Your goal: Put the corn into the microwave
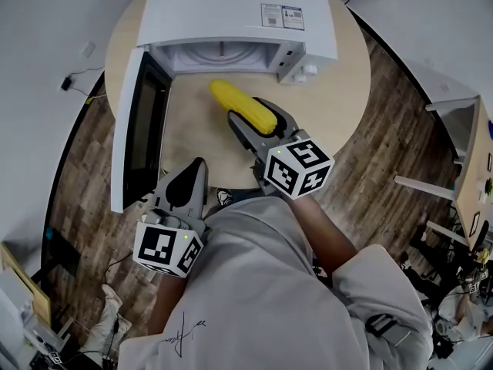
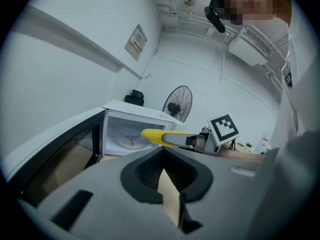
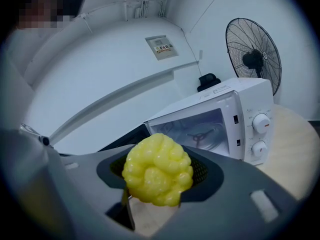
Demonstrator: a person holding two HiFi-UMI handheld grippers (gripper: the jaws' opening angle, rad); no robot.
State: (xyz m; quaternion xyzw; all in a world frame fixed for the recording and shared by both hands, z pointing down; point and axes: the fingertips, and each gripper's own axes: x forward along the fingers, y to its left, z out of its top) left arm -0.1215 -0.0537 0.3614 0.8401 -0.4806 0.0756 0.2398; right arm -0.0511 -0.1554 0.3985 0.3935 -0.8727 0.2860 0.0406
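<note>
The yellow corn (image 1: 231,97) hangs over the round table just in front of the white microwave (image 1: 231,14), whose door (image 1: 140,129) stands swung open to the left. My right gripper (image 1: 250,112) is shut on the corn's near half, and the cob's blunt end (image 3: 157,170) fills the right gripper view, pointing toward the cavity with its glass turntable (image 3: 200,134). My left gripper (image 1: 194,172) is shut with nothing in it, low at the table's near edge beside the open door. In the left gripper view the corn (image 2: 152,135) sticks out of the right gripper (image 2: 186,140).
The round wooden table (image 1: 339,91) carries the microwave; its two control knobs (image 3: 261,124) sit on the right of the front. A standing fan (image 3: 252,54) is behind it. A light-wood shelf unit (image 1: 470,168) stands on the wooden floor at right.
</note>
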